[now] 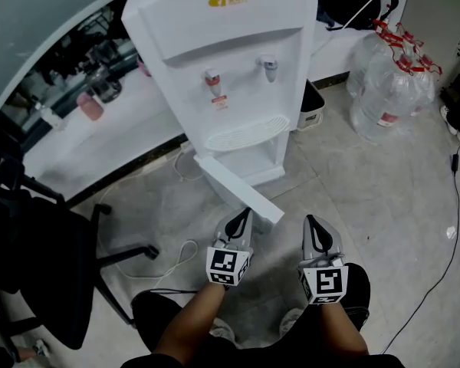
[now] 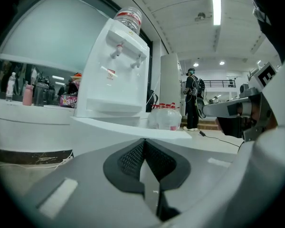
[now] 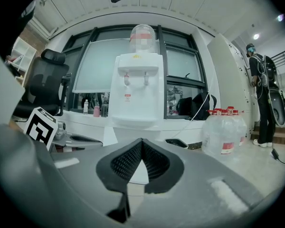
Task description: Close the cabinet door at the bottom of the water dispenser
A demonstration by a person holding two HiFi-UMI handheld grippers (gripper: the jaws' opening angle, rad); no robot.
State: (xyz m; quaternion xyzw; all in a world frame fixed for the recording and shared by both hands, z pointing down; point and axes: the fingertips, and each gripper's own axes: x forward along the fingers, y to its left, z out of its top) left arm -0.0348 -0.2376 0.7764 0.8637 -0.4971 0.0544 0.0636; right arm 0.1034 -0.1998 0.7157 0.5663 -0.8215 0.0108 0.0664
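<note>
Cabinet door [image 1: 238, 192] hangs open off the water dispenser [image 1: 230, 60], long edge running straight out to just ahead of the left gripper [image 1: 244, 215] jaws; right gripper [image 1: 310, 222] sits off to the side, further away. Both pairs of jaws are together, holding nothing

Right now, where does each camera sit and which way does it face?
Head view: on the person's head, looking steeply down at the water dispenser and open cabinet door; left gripper, right gripper, forearms show.
Left gripper view: low, on that gripper, facing the dispenser obliquely; shut jaws show.
Right gripper view: likewise, facing it squarely.
Shared: dispenser, water bottles.
</note>
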